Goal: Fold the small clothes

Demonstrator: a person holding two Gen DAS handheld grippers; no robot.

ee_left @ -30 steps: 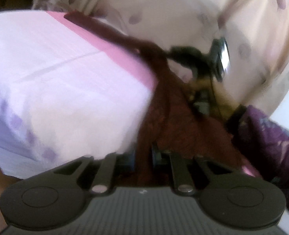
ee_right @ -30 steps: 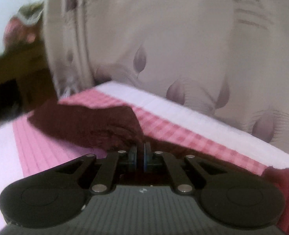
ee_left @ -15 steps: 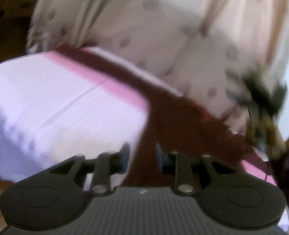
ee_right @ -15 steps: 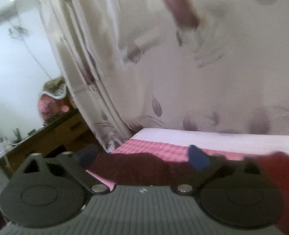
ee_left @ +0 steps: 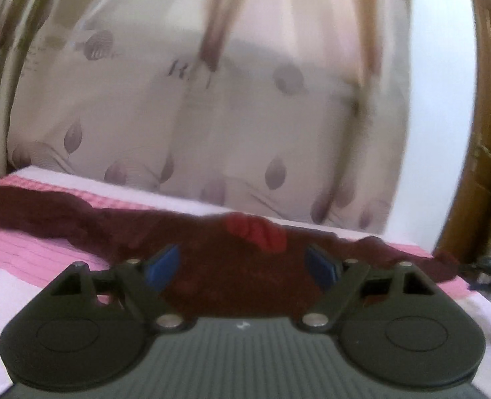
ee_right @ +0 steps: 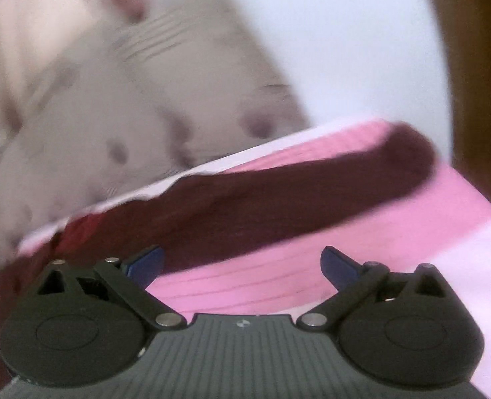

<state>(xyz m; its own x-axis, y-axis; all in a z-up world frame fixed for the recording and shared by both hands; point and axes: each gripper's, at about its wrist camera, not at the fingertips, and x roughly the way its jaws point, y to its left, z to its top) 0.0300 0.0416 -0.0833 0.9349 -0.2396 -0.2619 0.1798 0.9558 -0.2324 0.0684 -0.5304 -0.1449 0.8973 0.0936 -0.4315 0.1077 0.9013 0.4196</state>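
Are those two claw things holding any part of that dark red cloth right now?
No. The left gripper jaws are opening over the cloth; the right gripper is wide open.

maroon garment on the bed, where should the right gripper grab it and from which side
Likely the rounded far end of the long strip: it lies flat and bare on the pink sheet. Come from above with the open right gripper across the strip's width.

The left gripper points slightly downward, its jaws opening wide, the blue pads at nine and three o'clock, pressing on nothing. The right gripper also tips downward, jaws spread wide, gripping nothing.
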